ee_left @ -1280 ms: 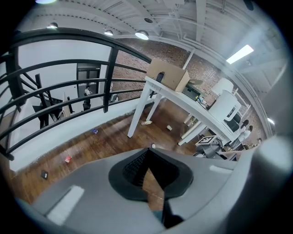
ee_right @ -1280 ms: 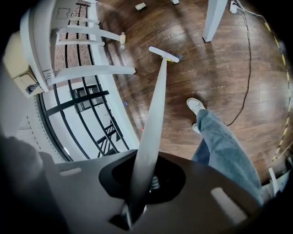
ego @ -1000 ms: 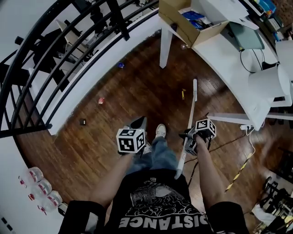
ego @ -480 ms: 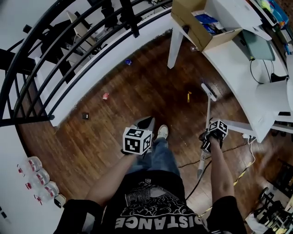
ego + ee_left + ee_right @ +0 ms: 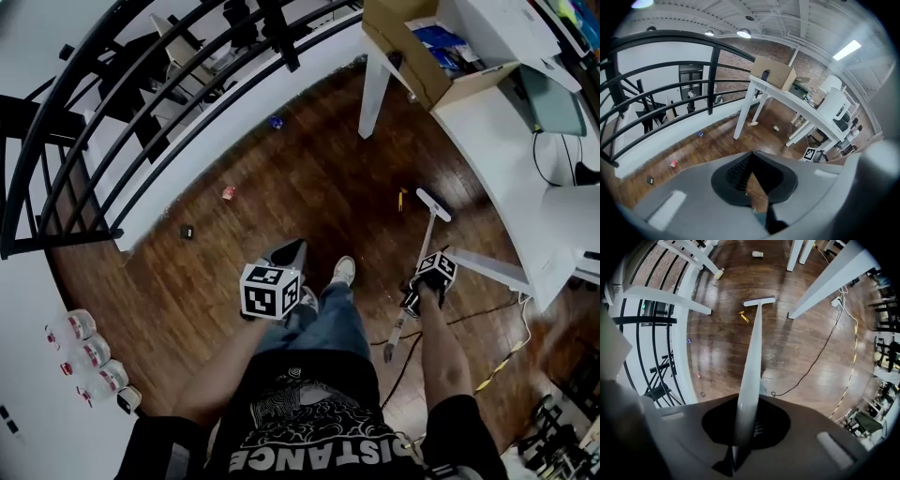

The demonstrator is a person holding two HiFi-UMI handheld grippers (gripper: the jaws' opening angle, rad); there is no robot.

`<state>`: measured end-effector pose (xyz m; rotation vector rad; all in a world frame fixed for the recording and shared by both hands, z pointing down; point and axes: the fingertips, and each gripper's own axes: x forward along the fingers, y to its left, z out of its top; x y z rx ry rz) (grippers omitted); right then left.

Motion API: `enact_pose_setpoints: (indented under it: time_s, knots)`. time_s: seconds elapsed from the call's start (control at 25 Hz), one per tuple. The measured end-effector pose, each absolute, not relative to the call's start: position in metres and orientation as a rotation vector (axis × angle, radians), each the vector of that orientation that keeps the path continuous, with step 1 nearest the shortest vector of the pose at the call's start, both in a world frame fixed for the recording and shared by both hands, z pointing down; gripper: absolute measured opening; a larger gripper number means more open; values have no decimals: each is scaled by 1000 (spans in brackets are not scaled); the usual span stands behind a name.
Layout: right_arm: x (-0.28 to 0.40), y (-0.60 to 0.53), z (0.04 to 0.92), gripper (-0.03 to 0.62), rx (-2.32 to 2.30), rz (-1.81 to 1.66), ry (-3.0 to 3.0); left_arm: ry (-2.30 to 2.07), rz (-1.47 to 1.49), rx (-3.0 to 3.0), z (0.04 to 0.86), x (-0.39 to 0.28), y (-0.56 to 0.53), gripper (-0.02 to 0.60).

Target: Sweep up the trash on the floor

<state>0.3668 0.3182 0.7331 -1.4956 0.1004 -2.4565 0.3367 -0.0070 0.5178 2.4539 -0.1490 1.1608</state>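
Dark plank floor point(image 5: 281, 178) under you. Black railing point(image 5: 715, 70) curves on your left. White table point(image 5: 487, 131) right, cardboard box point(image 5: 412, 58) on top. Brick wall point(image 5: 764, 49), ceiling light point(image 5: 744, 33) ahead.

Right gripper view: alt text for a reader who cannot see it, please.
The right gripper is shut on a long white broom handle that runs down to its flat head at the dark wooden floor, near a yellow scrap. White table legs and a black cable show right, black railing left.
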Motion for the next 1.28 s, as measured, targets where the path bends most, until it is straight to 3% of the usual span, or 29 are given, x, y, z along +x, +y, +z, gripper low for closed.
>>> enact_pose_setpoints:
  time_s: [0.48, 1.28]
  knots:
    - [335, 249, 729, 12, -1352, -2474, 110, -204, 1148, 2381, 534, 269, -48, 5]
    - [160, 57, 718, 14, -1247, -2641, 201, -377, 959, 2266, 563, 120, -207, 5]
